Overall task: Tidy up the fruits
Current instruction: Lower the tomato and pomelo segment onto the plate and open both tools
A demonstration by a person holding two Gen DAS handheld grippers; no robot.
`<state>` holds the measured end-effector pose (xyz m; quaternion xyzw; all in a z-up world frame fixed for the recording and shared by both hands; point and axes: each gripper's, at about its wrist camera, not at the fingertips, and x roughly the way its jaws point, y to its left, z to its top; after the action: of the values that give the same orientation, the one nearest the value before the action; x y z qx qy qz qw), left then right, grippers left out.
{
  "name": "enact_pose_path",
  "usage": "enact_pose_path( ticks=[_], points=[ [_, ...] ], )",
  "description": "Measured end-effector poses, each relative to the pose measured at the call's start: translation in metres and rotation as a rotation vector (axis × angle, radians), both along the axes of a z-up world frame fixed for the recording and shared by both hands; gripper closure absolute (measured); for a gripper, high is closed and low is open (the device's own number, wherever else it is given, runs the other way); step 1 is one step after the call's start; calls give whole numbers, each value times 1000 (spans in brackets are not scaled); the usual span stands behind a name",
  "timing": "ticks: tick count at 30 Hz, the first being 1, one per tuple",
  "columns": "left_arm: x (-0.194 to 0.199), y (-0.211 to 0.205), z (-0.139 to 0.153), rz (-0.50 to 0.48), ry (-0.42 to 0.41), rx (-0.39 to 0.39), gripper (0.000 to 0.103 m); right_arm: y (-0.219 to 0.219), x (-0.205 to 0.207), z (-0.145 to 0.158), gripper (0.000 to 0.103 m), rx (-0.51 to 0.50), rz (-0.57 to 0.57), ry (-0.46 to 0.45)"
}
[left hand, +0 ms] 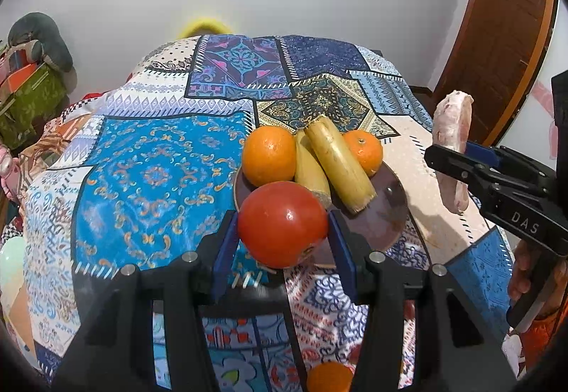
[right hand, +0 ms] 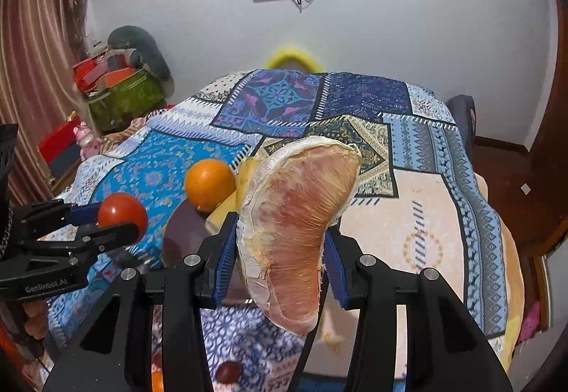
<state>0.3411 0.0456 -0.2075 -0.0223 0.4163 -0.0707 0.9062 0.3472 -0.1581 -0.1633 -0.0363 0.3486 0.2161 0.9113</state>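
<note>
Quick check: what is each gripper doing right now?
Left gripper: closed on the tomato.
Right gripper: closed on the pomelo segment.

White wall point(right hand: 426, 19) (wooden door point(left hand: 497, 37))

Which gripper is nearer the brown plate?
Left. The left gripper, holding a tomato, is right at the brown plate's near rim; the right gripper, holding a pomelo segment, is off to its right.
</note>
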Motion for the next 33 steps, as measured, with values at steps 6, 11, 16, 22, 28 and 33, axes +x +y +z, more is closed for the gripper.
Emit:
enact_pose_path(
  ticks=[6,11,16,22,28,33],
  points=[
    [19,1,-16,5,22,-10,53,7,18,-14,62,-16,10,18],
    [36,4,-29,21,45,-33,53,12,28,-28,62,-26,22,38],
    [46,4,-39,24,60,-39,53,15,40,-38,62,-16,18,60],
    [51,6,-45,25,60,-48,53,18,46,-46,61,-38,24,64],
    [54,7,-52,34,82,-39,53,20,47,-49,60,-39,26,60],
    [52,7,-51,44,78,-36,53,20,47,-47,59,-39,30,61]
  ],
)
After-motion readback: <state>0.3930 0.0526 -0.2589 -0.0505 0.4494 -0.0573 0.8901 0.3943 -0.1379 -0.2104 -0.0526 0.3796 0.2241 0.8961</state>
